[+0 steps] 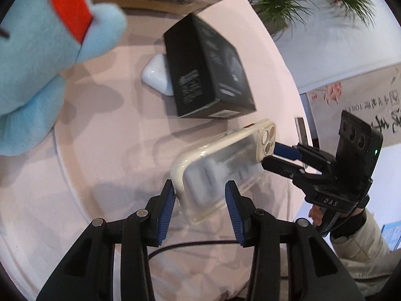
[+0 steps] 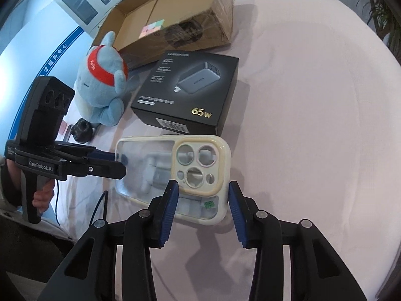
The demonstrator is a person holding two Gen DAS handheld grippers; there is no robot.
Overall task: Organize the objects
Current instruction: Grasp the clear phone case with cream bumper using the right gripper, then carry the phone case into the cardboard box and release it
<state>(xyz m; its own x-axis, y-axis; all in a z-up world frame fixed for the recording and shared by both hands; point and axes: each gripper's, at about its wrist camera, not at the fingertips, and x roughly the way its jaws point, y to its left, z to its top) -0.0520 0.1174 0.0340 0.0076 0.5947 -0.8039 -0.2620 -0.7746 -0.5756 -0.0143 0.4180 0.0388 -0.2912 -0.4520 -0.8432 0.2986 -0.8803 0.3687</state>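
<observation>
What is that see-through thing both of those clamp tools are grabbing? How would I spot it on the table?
On the pink tablecloth, look in front of the black charger box marked 65w. The phone case lies there, pinched at one end by the left gripper and at the other by the right gripper. It alone is transparent, cream-rimmed, with round camera holes.

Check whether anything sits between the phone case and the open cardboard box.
Yes. The black charger box lies directly between the clear phone case and the cardboard box; the blue plush toy sits just left of that path in the right wrist view.
</observation>
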